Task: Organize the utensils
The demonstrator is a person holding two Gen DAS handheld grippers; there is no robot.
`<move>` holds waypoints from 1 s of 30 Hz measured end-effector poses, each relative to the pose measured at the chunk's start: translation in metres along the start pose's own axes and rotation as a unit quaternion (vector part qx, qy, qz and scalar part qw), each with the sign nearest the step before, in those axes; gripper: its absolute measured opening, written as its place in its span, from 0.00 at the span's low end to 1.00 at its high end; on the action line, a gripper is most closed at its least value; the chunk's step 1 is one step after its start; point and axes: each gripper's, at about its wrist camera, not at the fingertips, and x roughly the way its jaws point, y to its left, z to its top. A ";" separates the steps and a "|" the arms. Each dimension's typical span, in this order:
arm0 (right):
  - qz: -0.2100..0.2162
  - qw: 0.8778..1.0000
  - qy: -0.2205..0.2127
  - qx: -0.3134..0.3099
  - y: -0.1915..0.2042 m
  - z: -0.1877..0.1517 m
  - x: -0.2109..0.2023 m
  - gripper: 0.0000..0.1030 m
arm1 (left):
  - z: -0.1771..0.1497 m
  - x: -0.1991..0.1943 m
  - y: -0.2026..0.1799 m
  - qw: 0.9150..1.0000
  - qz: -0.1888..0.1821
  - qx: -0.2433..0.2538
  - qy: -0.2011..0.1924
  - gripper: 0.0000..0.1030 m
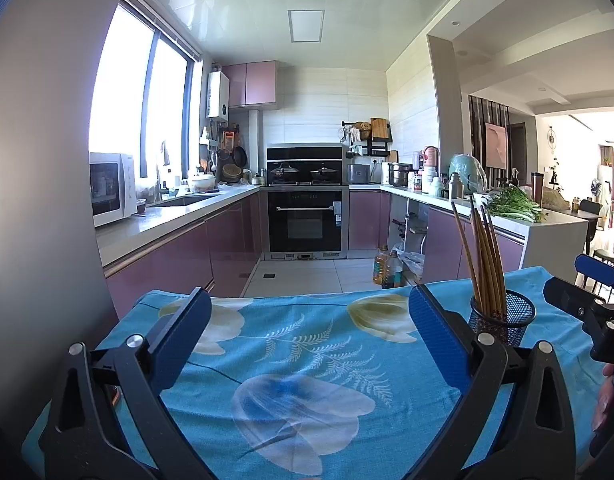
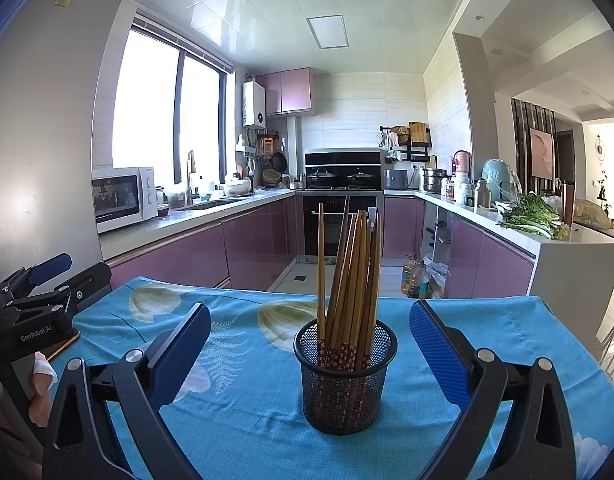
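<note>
Near the far edge of the counter [image 2: 487, 360], the chopsticks [image 2: 351, 280] are already standing in the mesh cup [image 2: 345, 384], so little is seeming left, while the left gripper [image 1: 307, 340] and right gripper [image 2: 309, 352] are hovering wide open, holding nothing.

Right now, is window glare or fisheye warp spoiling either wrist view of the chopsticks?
Left wrist view: the window is blown out white, the edges bend strongly, and the chopsticks sit off to the right yet stay sharp. Right wrist view: same window glare at left, but the chopsticks and mesh holder are centred, evenly lit and crisp.
</note>
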 end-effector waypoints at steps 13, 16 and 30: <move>-0.003 1.000 -0.002 0.001 0.002 0.001 0.000 0.93 | 0.000 0.000 0.000 1.000 0.001 -0.001 -0.001 0.95; -0.002 1.000 -0.004 0.002 0.001 0.000 -0.001 0.93 | -0.001 0.000 0.000 1.000 0.001 0.000 -0.001 0.94; -0.005 1.000 -0.004 0.002 0.002 -0.001 -0.003 0.93 | -0.001 0.000 -0.001 1.000 0.001 0.000 -0.001 0.95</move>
